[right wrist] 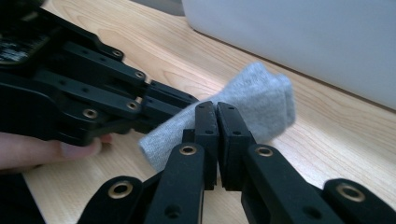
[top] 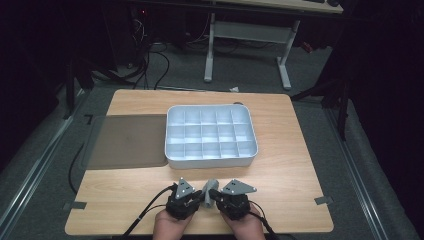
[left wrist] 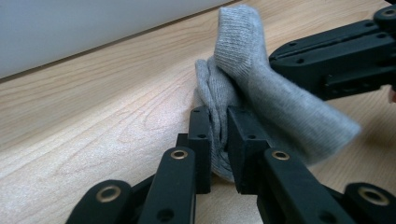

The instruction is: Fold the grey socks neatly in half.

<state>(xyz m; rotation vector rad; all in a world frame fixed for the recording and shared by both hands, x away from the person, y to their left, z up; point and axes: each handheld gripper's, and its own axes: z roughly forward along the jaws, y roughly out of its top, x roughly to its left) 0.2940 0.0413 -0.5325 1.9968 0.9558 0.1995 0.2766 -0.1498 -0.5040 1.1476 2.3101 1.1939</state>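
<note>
A light wooden table (top: pixel 280 135) is seen standing on grey carpet (top: pixel 345 165), with darkness closing in at both sides of the room. Left of the white compartment tray (top: pixel 210 135), a dark translucent sheet (top: pixel 127 141) is laid flat on the tabletop, touching the tray's left wall and overhanging the table's left edge. The tray itself is set near the middle of the table, its grid of compartments open to the camera. Beyond the tray, white desk legs (top: pixel 285 67) and loose black cables (top: pixel 160 65) are seen on the floor. Nearer than the tray, at the table's front edge, a grey sock (top: pixel 210 190) is held between the two grippers, well apart from the tray's front wall. On its left, the left gripper (left wrist: pixel 219 140) is clamped on the bunched fabric, as is shown in the left gripper view, where the tray's pale wall runs behind. On its right, the right gripper (right wrist: pixel 217 135) is pinched nearly closed on a thin fold of the same sock. A tape mark (top: pixel 324 200) is stuck right of the tray, near the table's front right corner.
</note>
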